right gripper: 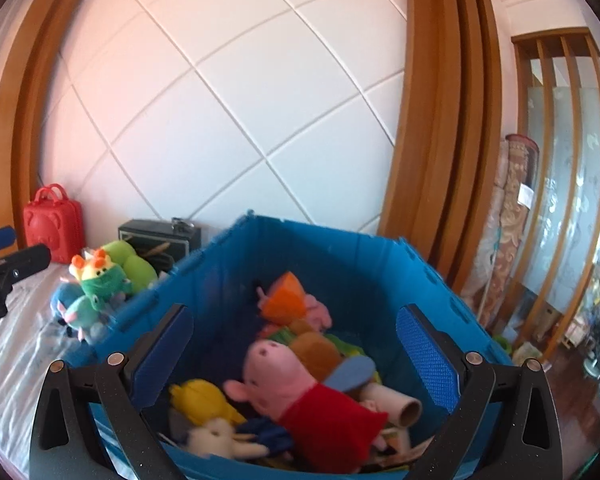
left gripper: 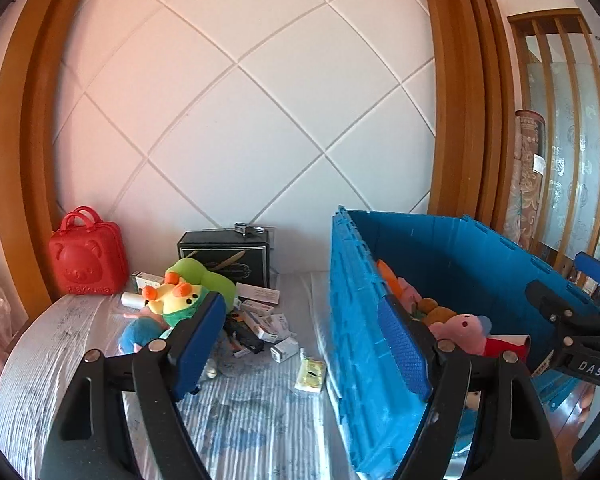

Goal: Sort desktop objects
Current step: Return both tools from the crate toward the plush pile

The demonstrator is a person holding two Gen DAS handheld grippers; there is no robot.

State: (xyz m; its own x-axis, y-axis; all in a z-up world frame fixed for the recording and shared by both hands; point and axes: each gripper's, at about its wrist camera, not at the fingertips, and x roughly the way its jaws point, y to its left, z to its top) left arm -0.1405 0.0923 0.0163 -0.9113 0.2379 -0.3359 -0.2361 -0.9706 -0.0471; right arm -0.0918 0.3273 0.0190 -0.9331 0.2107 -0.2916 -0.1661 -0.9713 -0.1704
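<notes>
My left gripper (left gripper: 300, 300) is open and empty, hanging over the table beside the left wall of the blue bin (left gripper: 460, 248). On the table to its left lie a yellow-and-green duck plush (left gripper: 176, 300) and a blue plush (left gripper: 134, 338), among small white boxes (left gripper: 260, 312). My right gripper (right gripper: 296, 312) is open and empty above the blue bin (right gripper: 340, 248). Inside the bin lie a pink pig plush in a red dress (right gripper: 300, 392), a yellow plush (right gripper: 204, 400), an orange plush (right gripper: 284, 300) and a cardboard tube (right gripper: 396, 404).
A red bear-faced case (left gripper: 86, 258) and a black box (left gripper: 226, 254) stand against the white panelled wall. A flat yellowish packet (left gripper: 311, 374) lies close to the bin's wall. Wooden frames and a slatted glass partition (left gripper: 560, 120) rise at the right.
</notes>
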